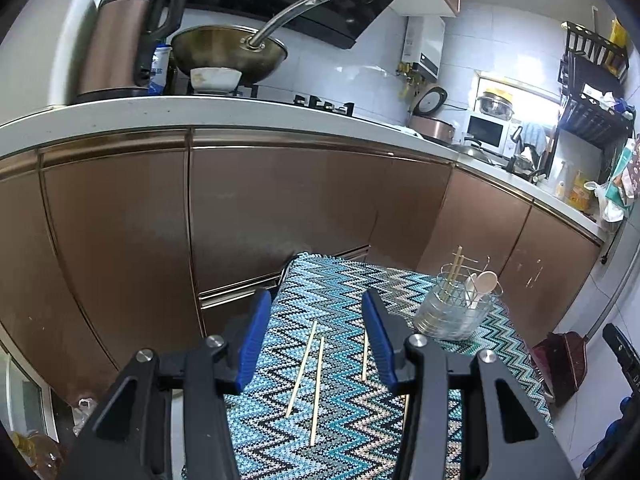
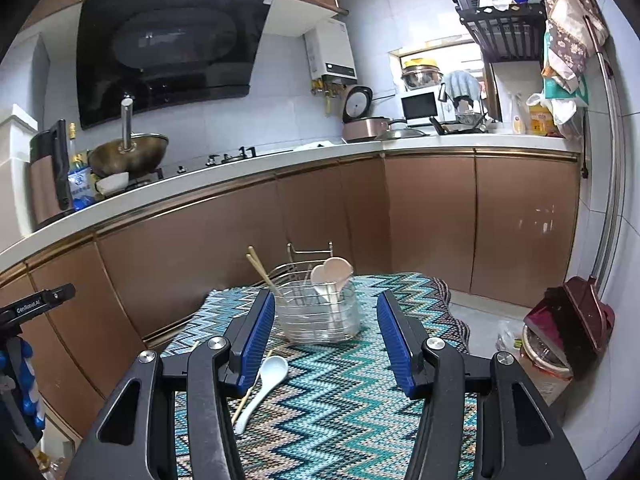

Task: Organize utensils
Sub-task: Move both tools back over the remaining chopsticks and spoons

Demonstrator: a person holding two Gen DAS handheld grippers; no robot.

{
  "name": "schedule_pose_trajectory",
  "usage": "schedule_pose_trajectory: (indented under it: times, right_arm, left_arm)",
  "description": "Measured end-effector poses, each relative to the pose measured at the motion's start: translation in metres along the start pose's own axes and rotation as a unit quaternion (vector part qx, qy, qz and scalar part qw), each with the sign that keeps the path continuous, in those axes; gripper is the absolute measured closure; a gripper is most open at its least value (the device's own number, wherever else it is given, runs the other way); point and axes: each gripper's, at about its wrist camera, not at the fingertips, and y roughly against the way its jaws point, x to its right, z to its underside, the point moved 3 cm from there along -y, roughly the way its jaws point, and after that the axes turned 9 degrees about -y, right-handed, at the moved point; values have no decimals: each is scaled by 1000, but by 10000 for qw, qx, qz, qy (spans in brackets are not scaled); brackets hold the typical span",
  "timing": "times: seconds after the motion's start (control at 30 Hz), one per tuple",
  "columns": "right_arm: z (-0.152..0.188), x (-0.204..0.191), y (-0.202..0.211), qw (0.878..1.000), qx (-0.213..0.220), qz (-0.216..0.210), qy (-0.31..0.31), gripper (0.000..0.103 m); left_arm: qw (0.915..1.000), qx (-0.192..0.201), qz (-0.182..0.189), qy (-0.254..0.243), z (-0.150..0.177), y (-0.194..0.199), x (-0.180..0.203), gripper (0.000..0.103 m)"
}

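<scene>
Several loose wooden chopsticks (image 1: 304, 368) lie on the zigzag-patterned table cloth (image 1: 340, 280). My left gripper (image 1: 316, 296) hovers over them, open, nothing between its blue pads. A wire utensil holder (image 1: 456, 308) with chopsticks and pale spoons upright in it stands to the right on the cloth. In the right wrist view the same holder (image 2: 320, 312) stands straight ahead of my right gripper (image 2: 326, 296), which is open and holds nothing. A white spoon (image 2: 264, 384) lies on the cloth by the right gripper's left finger, with a chopstick (image 2: 245, 398) next to it.
Brown cabinet doors (image 1: 280, 208) rise just beyond the table's far edge, under a white counter (image 2: 240, 172) with a wok (image 1: 228, 50) and a jug (image 1: 120, 40). A dark red dustpan (image 2: 572, 316) stands on the floor at right. Part of the left gripper (image 2: 36, 304) shows at the right view's left edge.
</scene>
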Motion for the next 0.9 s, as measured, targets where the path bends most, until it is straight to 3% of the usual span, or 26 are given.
schedule_pose_trajectory:
  times: [0.43, 0.9]
  right_arm:
    - [5, 15, 14, 9998, 42, 15, -168, 50]
    - [27, 39, -31, 9980, -489, 96, -384, 50]
  left_arm:
    - [9997, -215, 114, -95, 10, -5, 13, 58]
    - [9953, -902, 228, -283, 35, -62, 33, 58]
